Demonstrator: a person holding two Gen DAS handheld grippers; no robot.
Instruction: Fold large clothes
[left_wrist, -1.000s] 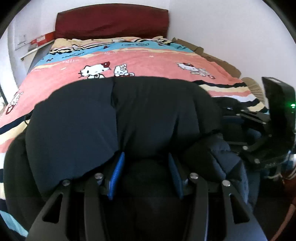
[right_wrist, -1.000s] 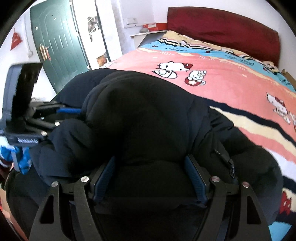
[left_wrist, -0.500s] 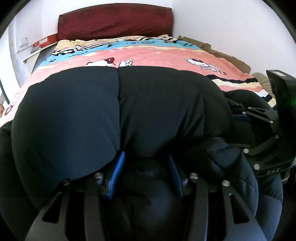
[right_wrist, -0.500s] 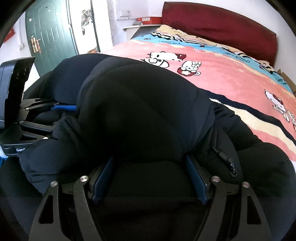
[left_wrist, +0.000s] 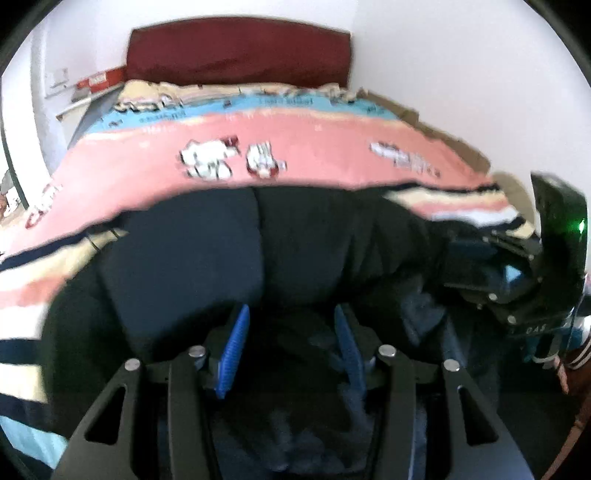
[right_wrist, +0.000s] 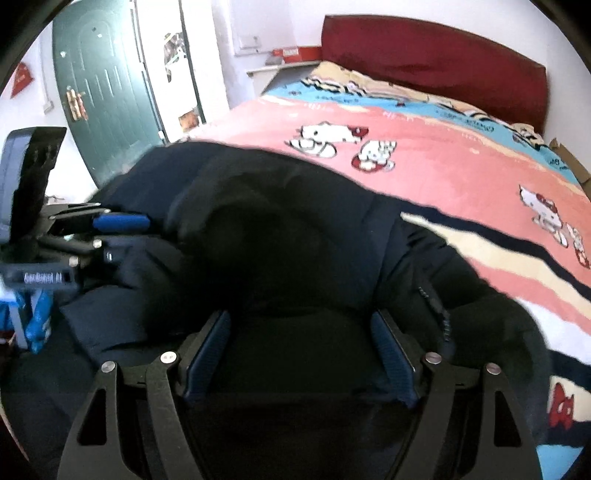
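- Plainly, found the dark padded jacket (left_wrist: 192, 258) heaped across the lower half of the left wrist frame, on the near end of the pink cartoon-cat bedspread (left_wrist: 314, 147).
- Saw the left gripper (left_wrist: 291, 314) at bottom centre, its blue fingers (left_wrist: 236, 347) clamped on a wad of that jacket, with a puffed fold bulging over the fingertips and spreading up and to both sides.
- Noted heavy motion blur in this frame, so the seams and finer folds could not be made out.
- Spotted the other tool at the right edge, its fingers buried in the jacket's right end.
- Saw, in the right wrist frame, the right gripper (right_wrist: 299, 321) at bottom centre, fingers set wide and gripping a thick roll of jacket that filled the whole gap between them.
- Traced the jacket's bulk from those fingers up to mid-frame and out to the left edge, with a zip edge hanging just right of the right-hand finger.
- Left the dark red headboard (left_wrist: 240, 55) at top centre and the green door (right_wrist: 99, 92) at upper left.
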